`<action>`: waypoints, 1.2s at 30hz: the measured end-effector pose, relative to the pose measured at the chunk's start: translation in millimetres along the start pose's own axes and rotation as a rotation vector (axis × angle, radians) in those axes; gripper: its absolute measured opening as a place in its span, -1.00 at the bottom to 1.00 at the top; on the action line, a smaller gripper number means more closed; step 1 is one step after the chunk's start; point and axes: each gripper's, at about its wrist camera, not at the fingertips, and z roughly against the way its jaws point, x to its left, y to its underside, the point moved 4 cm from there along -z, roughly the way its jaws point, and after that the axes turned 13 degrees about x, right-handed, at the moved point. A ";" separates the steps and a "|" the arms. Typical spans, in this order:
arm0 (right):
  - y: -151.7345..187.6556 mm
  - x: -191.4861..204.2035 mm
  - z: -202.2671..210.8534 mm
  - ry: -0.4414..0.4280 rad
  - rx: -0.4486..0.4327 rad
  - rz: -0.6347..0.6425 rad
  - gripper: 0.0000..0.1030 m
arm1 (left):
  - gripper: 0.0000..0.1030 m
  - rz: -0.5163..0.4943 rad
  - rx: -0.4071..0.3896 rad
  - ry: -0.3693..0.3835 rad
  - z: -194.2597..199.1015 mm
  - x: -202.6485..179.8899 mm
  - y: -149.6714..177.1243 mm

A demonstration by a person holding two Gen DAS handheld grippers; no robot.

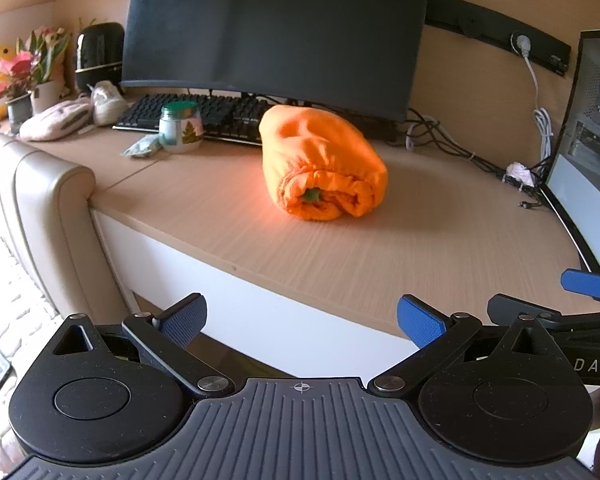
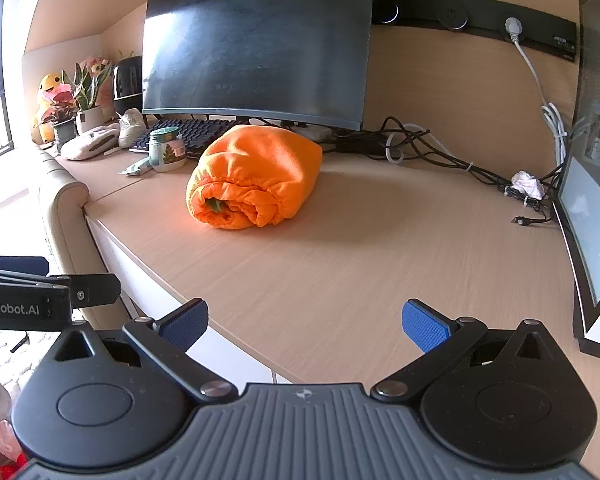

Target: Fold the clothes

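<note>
An orange garment (image 1: pixel 320 164) lies rolled into a thick bundle on the wooden desk (image 1: pixel 340 256), with a bit of green showing inside its near end. In the right wrist view the same orange garment (image 2: pixel 252 178) sits left of centre. My left gripper (image 1: pixel 300 324) hangs open off the desk's front edge, well short of the bundle, with nothing between its blue pads. My right gripper (image 2: pixel 306 326) is open too, over the desk's near edge (image 2: pixel 340 280), empty. The right gripper's blue fingertip (image 1: pixel 588 284) shows at the far right of the left wrist view.
A dark monitor (image 1: pixel 276 28) and keyboard (image 1: pixel 204 114) stand behind the bundle. A glass jar (image 1: pixel 180 128), potted plants (image 1: pixel 32 72), a yellow plush toy and a shoe crowd the back left. Cables (image 2: pixel 440 148) run along the back right toward a second screen (image 2: pixel 588 208). A padded headboard (image 1: pixel 48 200) borders the desk's left.
</note>
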 end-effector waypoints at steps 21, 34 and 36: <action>-0.3 5.0 -2.4 -0.009 0.003 0.014 1.00 | 1.00 0.017 0.017 -0.001 0.1 4.3 4.1; 0.7 0.3 -3.3 -0.003 0.005 -0.001 1.00 | 1.00 0.024 0.035 -0.016 -4.1 4.0 4.0; 0.2 0.2 -3.0 -0.002 0.002 -0.003 1.00 | 1.00 0.023 0.032 -0.021 -2.8 5.0 1.8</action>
